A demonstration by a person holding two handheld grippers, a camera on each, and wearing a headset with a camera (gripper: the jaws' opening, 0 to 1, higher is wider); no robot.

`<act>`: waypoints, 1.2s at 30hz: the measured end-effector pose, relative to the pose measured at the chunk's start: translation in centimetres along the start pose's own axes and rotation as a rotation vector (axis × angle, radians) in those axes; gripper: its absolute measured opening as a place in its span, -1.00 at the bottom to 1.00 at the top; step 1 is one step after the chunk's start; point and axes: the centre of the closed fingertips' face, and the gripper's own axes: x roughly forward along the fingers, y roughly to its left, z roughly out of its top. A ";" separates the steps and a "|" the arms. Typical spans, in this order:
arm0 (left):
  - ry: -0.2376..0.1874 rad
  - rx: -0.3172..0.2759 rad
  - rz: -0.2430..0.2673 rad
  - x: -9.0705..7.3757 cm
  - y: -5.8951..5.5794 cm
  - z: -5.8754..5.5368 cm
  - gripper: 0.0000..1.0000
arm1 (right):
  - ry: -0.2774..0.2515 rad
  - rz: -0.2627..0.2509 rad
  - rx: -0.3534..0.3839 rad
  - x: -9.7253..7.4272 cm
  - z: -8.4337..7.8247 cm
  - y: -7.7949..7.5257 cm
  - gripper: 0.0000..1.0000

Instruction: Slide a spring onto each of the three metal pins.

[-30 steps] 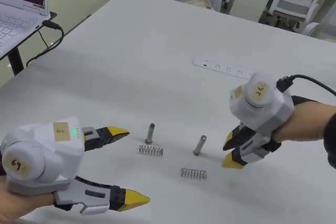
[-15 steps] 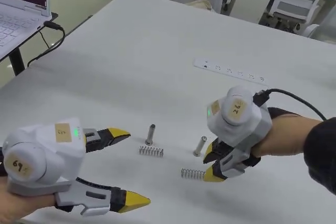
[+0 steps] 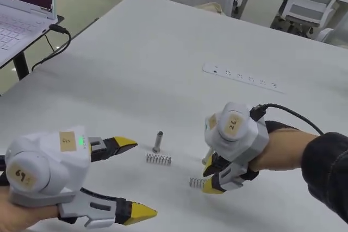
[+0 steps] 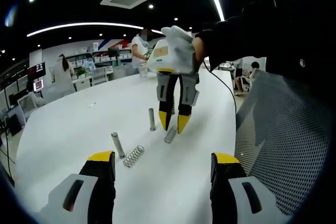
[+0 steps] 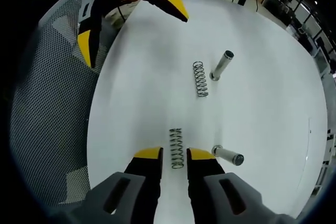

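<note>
the right gripper (image 3: 208,179) is low over the white table (image 3: 163,69), its jaws a narrow gap apart astride one end of a spring (image 5: 177,148). the right gripper view shows slivers of table either side of the coil, so nothing is gripped. the gripper's body hides most of the right pin (image 5: 229,155) from the head view. further left stands the other pin (image 3: 158,140), with a second spring (image 3: 159,159) lying just on its near side. the left gripper (image 3: 136,177), near left, gapes wide and empty.
</note>
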 end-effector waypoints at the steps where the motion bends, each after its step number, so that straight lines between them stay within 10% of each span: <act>1: 0.000 0.000 0.000 0.0 0.0 0.0 0.41 | 0.002 -0.001 -0.003 0.1 0.0 0.0 -0.69; 36: 0.023 0.032 -0.068 0.5 -1.3 0.5 0.26 | 0.036 -0.002 -0.052 0.2 0.3 0.2 -0.84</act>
